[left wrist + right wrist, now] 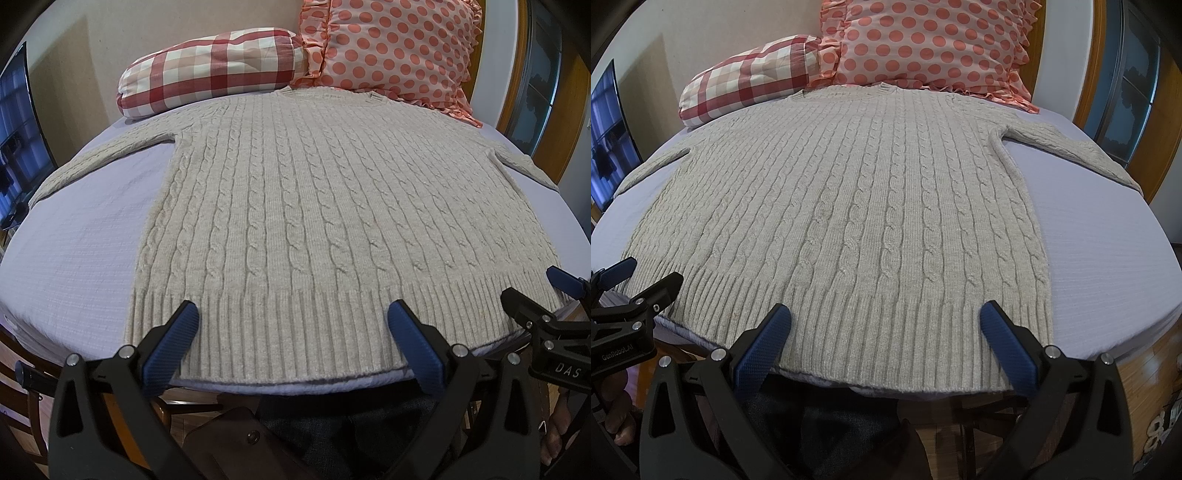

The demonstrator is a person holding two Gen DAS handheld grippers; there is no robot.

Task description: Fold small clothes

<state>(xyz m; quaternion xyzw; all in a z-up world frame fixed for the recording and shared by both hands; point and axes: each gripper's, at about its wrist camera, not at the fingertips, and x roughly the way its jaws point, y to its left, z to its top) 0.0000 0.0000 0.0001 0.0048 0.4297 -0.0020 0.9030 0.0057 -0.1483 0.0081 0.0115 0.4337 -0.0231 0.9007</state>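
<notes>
A beige cable-knit sweater (295,206) is laid flat on the lavender bed sheet (85,229), hem nearest the cameras, collar toward the pillows. The left gripper (293,314) is spread wide above the ribbed hem (nothing is pinched). The right gripper (884,314) is likewise spread wide over the hem, and nothing is held.
</notes>
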